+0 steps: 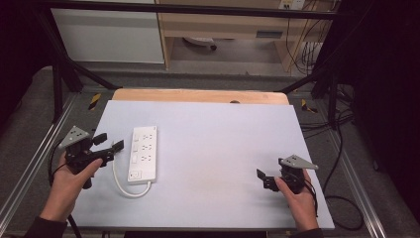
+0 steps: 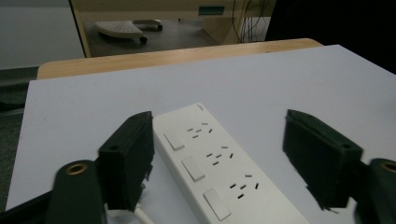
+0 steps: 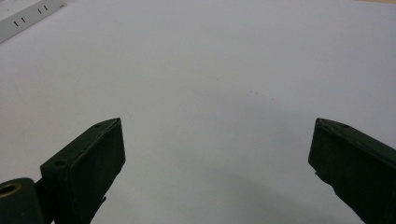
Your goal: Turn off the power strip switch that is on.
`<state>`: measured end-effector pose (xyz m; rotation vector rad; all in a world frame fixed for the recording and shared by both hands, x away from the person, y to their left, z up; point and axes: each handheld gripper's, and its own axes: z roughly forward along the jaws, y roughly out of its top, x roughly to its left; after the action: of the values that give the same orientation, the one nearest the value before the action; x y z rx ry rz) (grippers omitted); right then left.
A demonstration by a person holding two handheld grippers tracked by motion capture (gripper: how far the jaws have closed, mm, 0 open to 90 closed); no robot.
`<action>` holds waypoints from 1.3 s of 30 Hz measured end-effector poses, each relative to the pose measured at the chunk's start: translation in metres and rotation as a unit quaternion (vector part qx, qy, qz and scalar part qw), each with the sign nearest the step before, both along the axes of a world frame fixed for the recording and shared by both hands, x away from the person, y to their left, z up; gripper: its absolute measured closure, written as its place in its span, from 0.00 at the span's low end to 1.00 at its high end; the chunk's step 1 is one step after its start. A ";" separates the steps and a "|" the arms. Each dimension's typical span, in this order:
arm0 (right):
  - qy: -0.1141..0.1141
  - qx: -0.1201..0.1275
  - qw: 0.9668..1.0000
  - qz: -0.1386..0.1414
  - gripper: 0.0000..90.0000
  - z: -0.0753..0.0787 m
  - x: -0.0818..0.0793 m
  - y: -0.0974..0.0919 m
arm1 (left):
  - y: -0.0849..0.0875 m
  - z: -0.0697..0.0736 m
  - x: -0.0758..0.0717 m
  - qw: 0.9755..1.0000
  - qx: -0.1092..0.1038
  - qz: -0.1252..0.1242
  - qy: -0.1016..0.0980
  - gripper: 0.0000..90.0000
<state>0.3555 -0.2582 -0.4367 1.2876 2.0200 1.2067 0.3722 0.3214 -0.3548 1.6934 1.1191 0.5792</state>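
Lying at nine o'clock on the white table [image 1: 213, 148], the power strip [image 1: 143, 153] looks rigid, light and smooth; grip across its long sides. The left gripper [image 1: 110, 142] beside it and right gripper [image 1: 263, 178] at four o'clock gape wide, holding nothing.

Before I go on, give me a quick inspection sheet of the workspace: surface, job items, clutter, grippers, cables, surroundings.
Surface: white sheet over a wooden table; looks clean.
Job's things: white power strip lying flat on the left side, three sockets, each with a switch.
Clutter: nothing seen.
Grippers: left gripper open, just left of the strip, not touching it; right gripper open, above bare sheet at the right front.
Cables: the strip's white cord loops off its near end; black cables on the floor at the right.
Surroundings: black metal frame, wooden furniture behind.
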 end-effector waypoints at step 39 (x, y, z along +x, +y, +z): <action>0.001 -0.001 1.000 0.002 0.05 0.000 0.000 0.000 | -0.013 -0.005 0.006 0.998 0.043 -0.029 0.038 0.87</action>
<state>0.3559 -0.2583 -0.4366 1.2846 2.0263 1.2066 0.3782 0.3083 -0.3595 1.8288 1.1083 0.5368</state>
